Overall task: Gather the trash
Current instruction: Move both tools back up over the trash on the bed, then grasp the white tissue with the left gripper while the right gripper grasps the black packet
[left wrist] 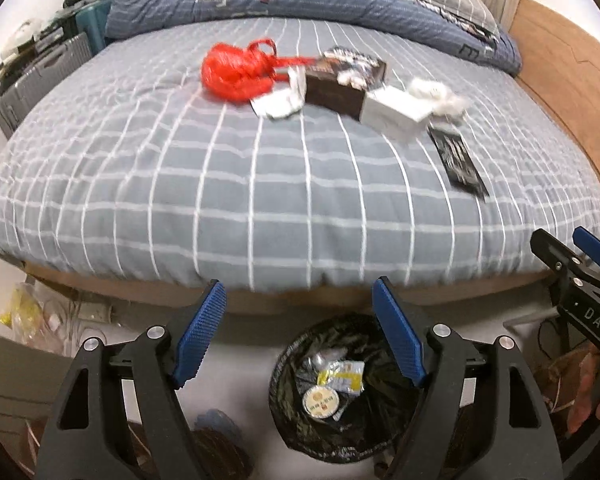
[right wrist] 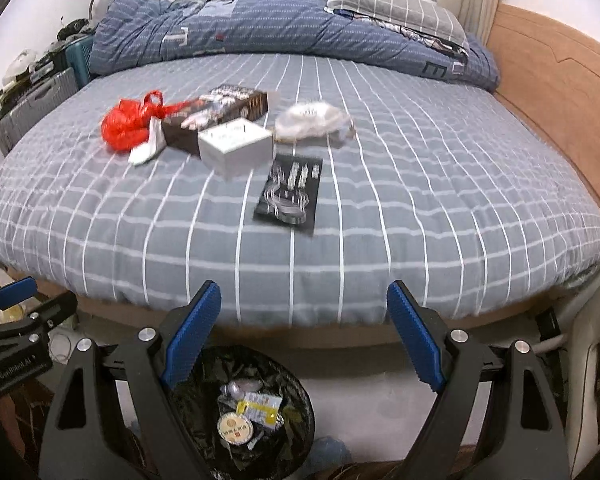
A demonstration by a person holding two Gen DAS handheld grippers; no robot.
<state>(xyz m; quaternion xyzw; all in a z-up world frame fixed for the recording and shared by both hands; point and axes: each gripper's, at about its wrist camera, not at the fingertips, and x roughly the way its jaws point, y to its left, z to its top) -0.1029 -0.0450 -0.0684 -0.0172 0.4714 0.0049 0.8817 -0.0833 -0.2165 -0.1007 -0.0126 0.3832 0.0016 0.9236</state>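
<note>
Trash lies on the grey checked bed point(left wrist: 180, 200): a red plastic bag point(left wrist: 236, 70) point(right wrist: 130, 124), a dark brown box point(left wrist: 340, 80) point(right wrist: 216, 114), a white box point(left wrist: 396, 114) point(right wrist: 236, 148), a crumpled clear bag point(left wrist: 436, 94) point(right wrist: 312, 120), white paper point(left wrist: 280, 104) and a flat black packet point(left wrist: 458, 160) point(right wrist: 290, 194). A black-lined trash bin point(left wrist: 340, 392) point(right wrist: 244, 412) stands on the floor before the bed and holds wrappers. My left gripper point(left wrist: 300, 336) is open and empty above the bin. My right gripper point(right wrist: 304, 336) is open and empty above the bin's right side.
A folded blue duvet point(right wrist: 260, 28) and a checked pillow point(right wrist: 392, 4) lie at the bed's far end. A wooden headboard point(right wrist: 560, 92) runs along the right. Suitcases point(left wrist: 40, 76) stand at the far left. Bags lie on the floor at left point(left wrist: 24, 316).
</note>
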